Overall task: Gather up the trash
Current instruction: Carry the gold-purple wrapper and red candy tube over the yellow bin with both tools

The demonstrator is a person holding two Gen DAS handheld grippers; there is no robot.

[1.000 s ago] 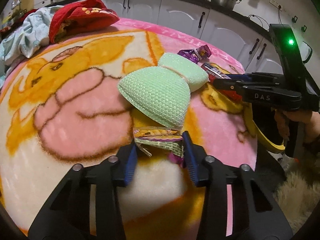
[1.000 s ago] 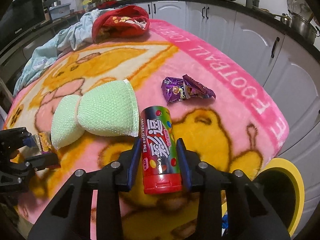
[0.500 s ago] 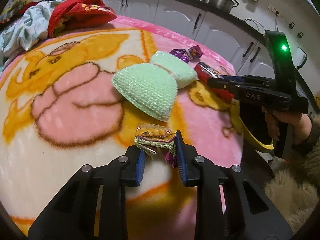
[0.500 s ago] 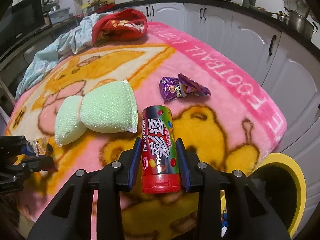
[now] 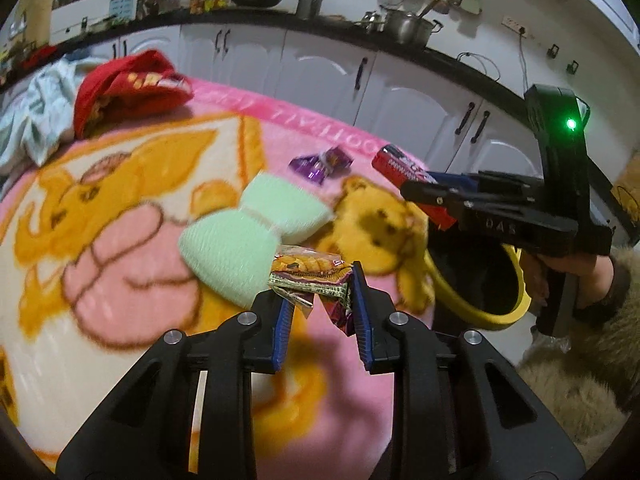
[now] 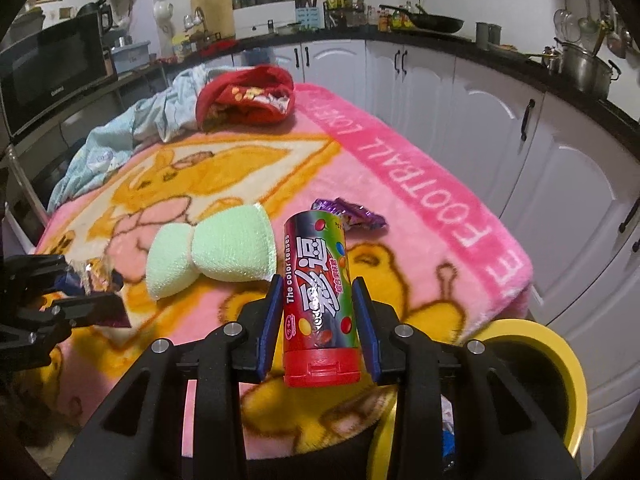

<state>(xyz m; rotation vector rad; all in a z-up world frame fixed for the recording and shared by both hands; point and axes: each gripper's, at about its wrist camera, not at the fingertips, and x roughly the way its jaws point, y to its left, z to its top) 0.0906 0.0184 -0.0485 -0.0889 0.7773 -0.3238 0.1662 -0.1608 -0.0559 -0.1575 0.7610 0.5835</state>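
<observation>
My left gripper [image 5: 320, 300] is shut on a crumpled snack wrapper [image 5: 310, 276] and holds it above the pink blanket [image 5: 120, 240]. It also shows at the left edge of the right wrist view [image 6: 88, 292]. My right gripper [image 6: 318, 308] is shut on a red candy tube [image 6: 318, 304], lifted near the blanket's right edge; the tube also shows in the left wrist view [image 5: 404, 170]. A purple wrapper [image 6: 352, 216] lies on the blanket beyond the tube. A yellow-rimmed bin [image 6: 560, 364] stands below the right gripper, beside the table.
A green bow-shaped sponge [image 6: 212, 256] lies mid-blanket. A red hat [image 6: 244, 96] and light blue cloth [image 6: 120, 140] lie at the far end. White kitchen cabinets [image 6: 500, 128] run behind and to the right. A furry rug [image 5: 580, 392] lies on the floor.
Both grippers have lifted with their loads. The left gripper has moved right, toward the bin, with the wrapper. The right gripper has risen a little with the tube.
</observation>
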